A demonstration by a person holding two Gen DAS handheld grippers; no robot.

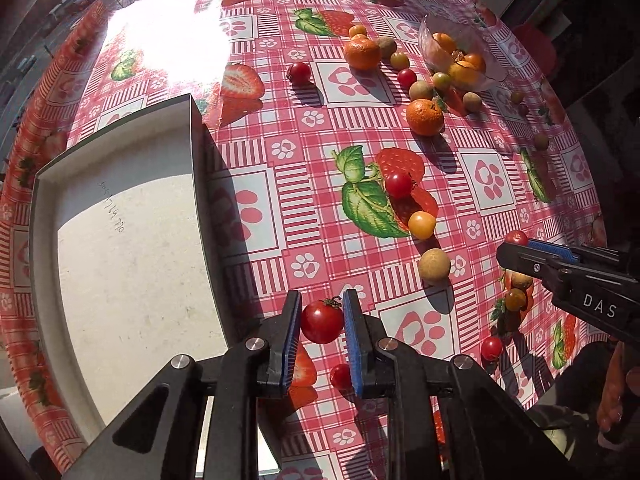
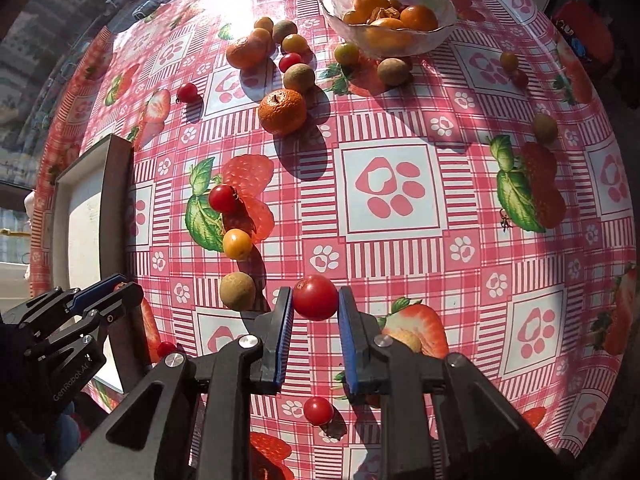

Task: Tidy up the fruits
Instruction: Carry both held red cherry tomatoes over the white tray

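Observation:
My left gripper (image 1: 322,320) is shut on a red cherry tomato (image 1: 322,321) and holds it just right of the white tray (image 1: 120,248). My right gripper (image 2: 315,299) is shut on another red cherry tomato (image 2: 316,297) above the table; it also shows in the left wrist view (image 1: 516,240). Loose fruit lies on the tablecloth: two mandarins (image 2: 283,111) (image 2: 247,53), red tomatoes (image 2: 223,197) (image 2: 187,92) (image 2: 318,411), a yellow tomato (image 2: 237,244) and a tan longan (image 2: 237,290). A glass bowl (image 2: 444,20) at the back holds orange fruits (image 2: 418,17).
The tray's tall dark wall (image 1: 198,152) stands beside my left gripper. More small fruits (image 2: 545,128) (image 2: 509,61) lie scattered at the right. The round table's edge (image 2: 624,320) curves close on the right. A person's hand (image 1: 616,392) is at the lower right.

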